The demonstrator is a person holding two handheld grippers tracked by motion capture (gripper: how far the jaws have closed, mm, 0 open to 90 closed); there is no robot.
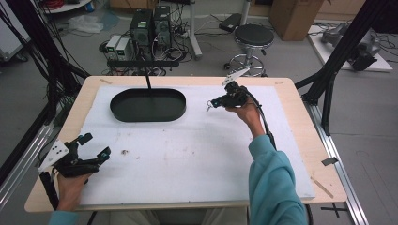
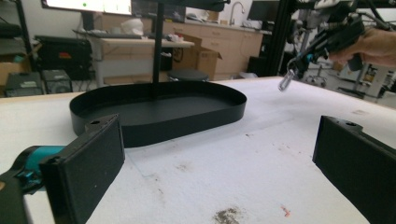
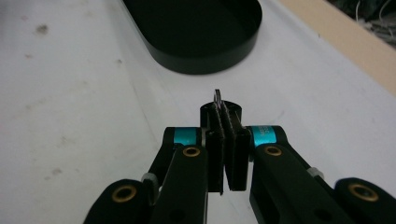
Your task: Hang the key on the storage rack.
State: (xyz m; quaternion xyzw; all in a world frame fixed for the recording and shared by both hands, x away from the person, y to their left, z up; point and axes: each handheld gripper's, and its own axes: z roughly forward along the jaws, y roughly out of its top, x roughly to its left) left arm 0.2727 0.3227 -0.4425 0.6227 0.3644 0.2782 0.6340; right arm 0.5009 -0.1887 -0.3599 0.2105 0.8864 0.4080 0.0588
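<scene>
Between right tongs (image 3: pixel 227 122), metal ring (image 3: pixel 216 95), pinched

On the table (image 1: pixel 300 140) we see a mat (image 1: pixel 197 159) covering most of the top, and on its far left part an oval tray (image 1: pixel 148 105) with a post (image 1: pixel 148 80) rising from its far side. Right of the tray, lifted above the mat, the right gripper (image 1: pixel 210 105) points toward it, a small metal clip (image 2: pixel 285 81) pinched between its tips. At the near left corner the left gripper (image 1: pixel 94 146) lies low over the mat, facing right and away from us. Behind the table we find a stool (image 1: pixel 253 36) at right and computer cases (image 1: pixel 151 27) at left, on the floor.
</scene>
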